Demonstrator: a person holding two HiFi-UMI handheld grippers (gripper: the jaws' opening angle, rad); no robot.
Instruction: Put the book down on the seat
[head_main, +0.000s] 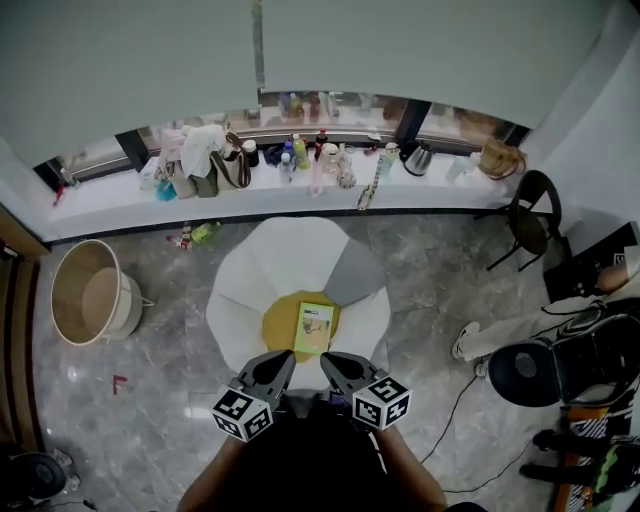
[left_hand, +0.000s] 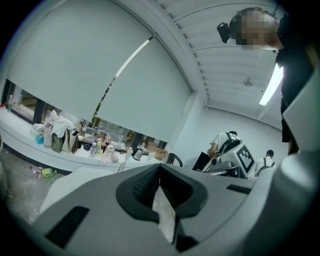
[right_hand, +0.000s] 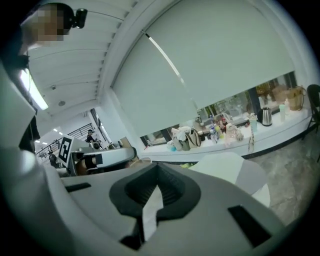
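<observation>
Book first: a thin rectangular yellow-green book (head_main: 315, 328) lies flat, cover up, on the round yellow middle of a flower-shaped padded seat (head_main: 290, 250) with white petals and one grey petal. Its long axis runs from the person's side toward the window, with the far end leaning slightly right. The cover is yellow-green with a small dark picture in its upper half and a paler band along the near edge. Any title or print on it is too small to read.

The left hand-held gripper (head_main: 290, 357) and the right hand-held gripper (head_main: 326, 358) hang side by side just on the person's side of the book, above the seat's near edge. Neither touches the book. Each carries a cube with black-and-white square markers. In the two gripper views each pair of dark ribbed jaws is closed tip to tip, with nothing held between them.

Beyond the seat, a long white window ledge (head_main: 120, 200) carries bottles, bags and a kettle; their labels cannot be read. A round pale wooden tub (head_main: 90, 292) stands on the grey marble floor to the left, and a black chair (head_main: 530, 222) stands at the right end of the ledge.
</observation>
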